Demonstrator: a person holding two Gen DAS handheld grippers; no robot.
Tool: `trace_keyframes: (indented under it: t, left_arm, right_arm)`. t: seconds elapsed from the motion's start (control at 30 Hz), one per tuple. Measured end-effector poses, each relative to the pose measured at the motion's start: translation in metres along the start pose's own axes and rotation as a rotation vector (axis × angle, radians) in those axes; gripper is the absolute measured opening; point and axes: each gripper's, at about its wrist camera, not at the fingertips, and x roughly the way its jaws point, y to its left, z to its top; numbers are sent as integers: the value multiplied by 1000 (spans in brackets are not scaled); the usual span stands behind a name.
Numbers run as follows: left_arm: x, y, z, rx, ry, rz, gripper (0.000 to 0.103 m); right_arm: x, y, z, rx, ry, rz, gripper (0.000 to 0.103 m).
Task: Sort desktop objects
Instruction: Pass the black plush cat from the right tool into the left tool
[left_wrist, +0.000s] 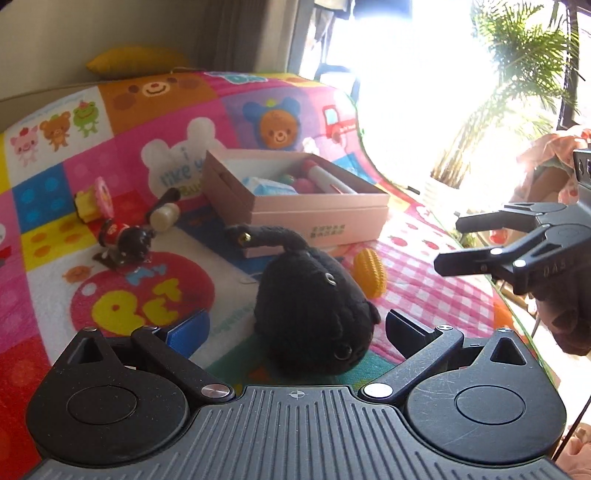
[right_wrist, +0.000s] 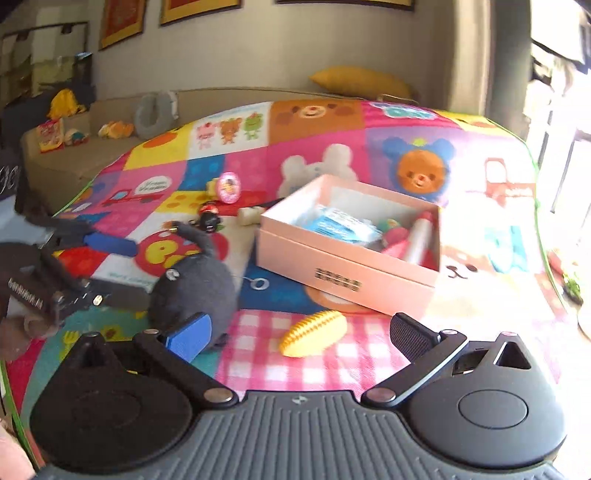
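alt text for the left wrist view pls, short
The open left gripper straddles a black plush toy lying on a colourful cartoon play mat. Behind it sits an open pink box holding a marker and small items, a yellow knitted corn beside it; the open right gripper enters from the right.

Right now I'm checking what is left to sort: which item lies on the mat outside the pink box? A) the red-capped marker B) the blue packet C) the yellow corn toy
C: the yellow corn toy lies on the checked part of the mat, in front of the pink box.
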Motion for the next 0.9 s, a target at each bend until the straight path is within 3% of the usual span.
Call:
trace_keyframes:
  t: [0.13,0.3,0.43,0.6,0.77,0.9]
  left_arm:
    - [19,-26,-5,13,72,-64,103]
    - [27,-52,-11,51,131,-165,103]
    - [28,-68,-17,112,160,-186,103]
    - [20,-69,-16,148,159,-112,103]
    - [14,-61,-10,116,115,51,103]
    - [19,-55,-8,111,90,101,103]
  right_arm:
    - [15,-34,-19,183,43,-98,103]
    - [31,-52,-40,271,85,-139,103]
    - [44,-61,-50,333,128,-154,103]
    - [47,-61,-52,341,143,-157,103]
    - [55,-49,-49,246,199,-189,103]
    - [53,-51,-44,232,186,-128,103]
